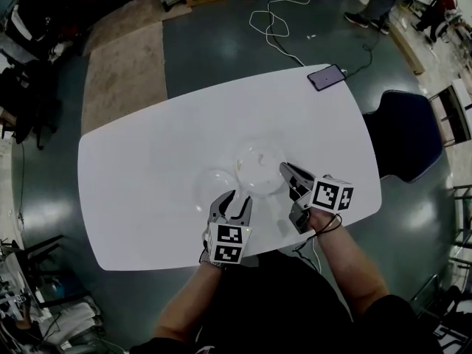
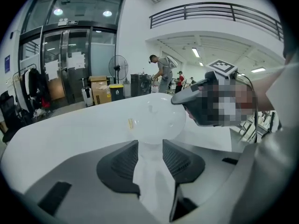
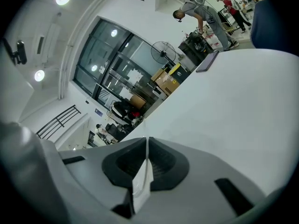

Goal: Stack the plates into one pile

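Everything here hangs on how the two clear plates sit relative to each other. The right gripper (image 1: 284, 168) comes in from the person's right with its jaws clenched on the near-right rim of the farther plate (image 1: 258, 167). In the right gripper view that rim shows as a thin clear edge pinched between the pads. From the left gripper view this plate looks tipped or raised off the bench (image 1: 147, 175), though I cannot say how far it has cleared it. The second plate (image 1: 214, 185) lies flat on the bench, just beside the held one, to its left and a little nearer the person. The two rims look close enough to touch or overlap, but the clear plastic makes that hard to tell. The left gripper (image 1: 236, 201) is poised right at the near edge of this second plate. Its jaws are spread and point across it toward the held plate. I see nothing gripped between them, only pale bench and perhaps a bit of rim. Being round, the plates have no long axis to line up. As I see it, the held plate must travel left and slightly back toward the person to settle over its neighbour, with the left gripper best placed to steady that one.
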Demonstrator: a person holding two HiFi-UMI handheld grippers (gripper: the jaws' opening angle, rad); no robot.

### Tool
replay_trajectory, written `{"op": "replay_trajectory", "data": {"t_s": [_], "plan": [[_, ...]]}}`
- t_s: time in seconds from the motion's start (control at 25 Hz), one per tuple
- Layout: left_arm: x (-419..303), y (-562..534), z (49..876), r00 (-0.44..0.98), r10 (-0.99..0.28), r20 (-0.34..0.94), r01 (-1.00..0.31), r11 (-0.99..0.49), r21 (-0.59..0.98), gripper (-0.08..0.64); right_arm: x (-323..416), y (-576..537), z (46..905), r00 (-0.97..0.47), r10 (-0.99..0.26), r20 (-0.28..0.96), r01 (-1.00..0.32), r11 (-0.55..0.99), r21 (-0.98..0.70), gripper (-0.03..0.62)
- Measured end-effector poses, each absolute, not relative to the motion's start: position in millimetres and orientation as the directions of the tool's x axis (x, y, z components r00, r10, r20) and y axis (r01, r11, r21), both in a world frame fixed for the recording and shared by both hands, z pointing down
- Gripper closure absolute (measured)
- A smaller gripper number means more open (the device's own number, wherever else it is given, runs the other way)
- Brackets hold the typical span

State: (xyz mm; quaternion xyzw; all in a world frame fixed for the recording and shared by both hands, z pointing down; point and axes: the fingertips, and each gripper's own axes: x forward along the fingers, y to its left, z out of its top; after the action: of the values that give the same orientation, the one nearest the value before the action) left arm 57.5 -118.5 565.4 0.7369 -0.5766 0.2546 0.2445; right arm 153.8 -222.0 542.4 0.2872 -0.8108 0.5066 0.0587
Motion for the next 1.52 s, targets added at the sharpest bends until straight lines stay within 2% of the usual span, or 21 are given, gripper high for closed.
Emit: {"op": "replay_trajectory", "data": {"t_s": [0.28, 0.52, 0.76, 1.52], "plan": [[-3.0, -99.9, 554.5, 0.121, -0.759, 0.640, -0.992, -0.111, 0.057, 0.385, 112.3, -204.5, 543.3, -0.852, -0.368, 0.372, -0.491, 0.318, -0.811, 0.563], [-18.7, -100.1, 550.6, 0.084, -0.757, 0.648, -0.996, -0.071, 0.046, 0.388, 107.4, -202.3, 546.8, -0.858, -0.348, 0.378, -0.483, 0.294, -0.825, 0.563], [-88.2, -54.6, 546.3, 0.104, -0.758, 0.643, -0.994, -0.087, 0.059, 0.393, 43.7, -148.0, 552.5, -0.840, -0.355, 0.410, -0.507, 0.243, -0.827, 0.563], [-123.3, -18.6, 551.4, 0.171, -0.759, 0.629, -0.985, -0.128, 0.113, 0.403, 29.3, -108.3, 582.6, -0.769, -0.428, 0.474, -0.550, 0.067, -0.832, 0.563]]}}
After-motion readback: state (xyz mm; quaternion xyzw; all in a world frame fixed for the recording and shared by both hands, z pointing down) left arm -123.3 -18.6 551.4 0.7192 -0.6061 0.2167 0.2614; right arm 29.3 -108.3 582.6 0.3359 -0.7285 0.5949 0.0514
